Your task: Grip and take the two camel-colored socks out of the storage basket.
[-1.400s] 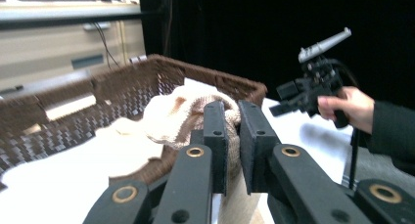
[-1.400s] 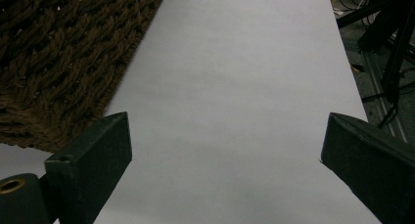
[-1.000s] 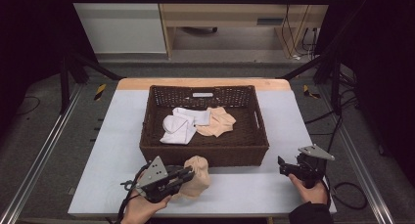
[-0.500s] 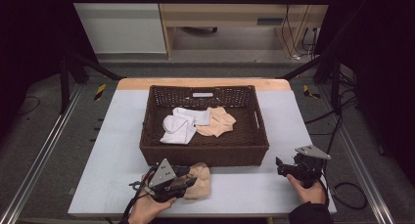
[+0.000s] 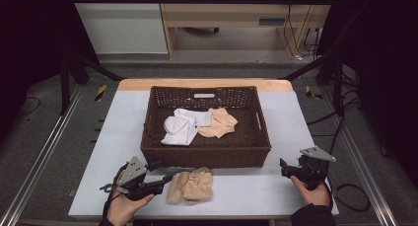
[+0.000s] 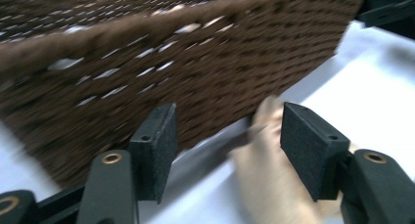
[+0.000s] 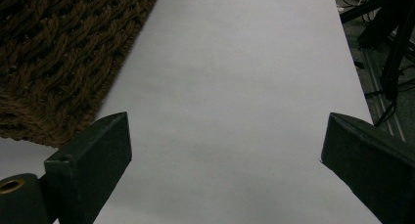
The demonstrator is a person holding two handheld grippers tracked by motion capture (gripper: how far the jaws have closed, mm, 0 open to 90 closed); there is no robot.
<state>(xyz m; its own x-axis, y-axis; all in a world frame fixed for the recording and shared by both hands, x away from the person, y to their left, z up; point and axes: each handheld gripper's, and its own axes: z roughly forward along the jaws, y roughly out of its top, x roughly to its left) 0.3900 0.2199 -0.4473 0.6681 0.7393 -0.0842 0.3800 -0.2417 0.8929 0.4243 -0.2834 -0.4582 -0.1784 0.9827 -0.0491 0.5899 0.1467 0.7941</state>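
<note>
While the work in hand is moving small garments between the bench and the basket, these lines cover the moment:

Left gripper (image 5: 165,179): jaws spread wide; they have just been opening, and nothing is pinched between the pads. In the left gripper view the beige cloth lies blurred by the right-hand pad, loose on the bench.

Right gripper (image 5: 285,168): jaws spread wide over bare bench (image 7: 235,87), holding nothing; the basket's corner sits off its left jaw.

Beige sock bundle (image 5: 191,184): lies crumpled on the bench just ahead of the left gripper's tips, between them and the near wall of the wicker basket (image 5: 207,157). Whether the tips touch the cloth I cannot tell.

Basket contents: a white sock (image 5: 181,127) and another beige garment (image 5: 217,121) lie side by side, touching, well beyond the left gripper, over the near wall.

How it will handle: judged soft, light and limp; it should sag and drape from any pinch, not keep its shape. Not fragile, hardly slippery, though a thin fold could slide out of a shallow bite.

Where to take hold: likely best at the raised bunch of folds on the end nearest the left gripper, pads closing across several layers, so the whole bundle lifts together.

Risk: catching one loose layer may let it unroll and drag on the basket rim.
</note>
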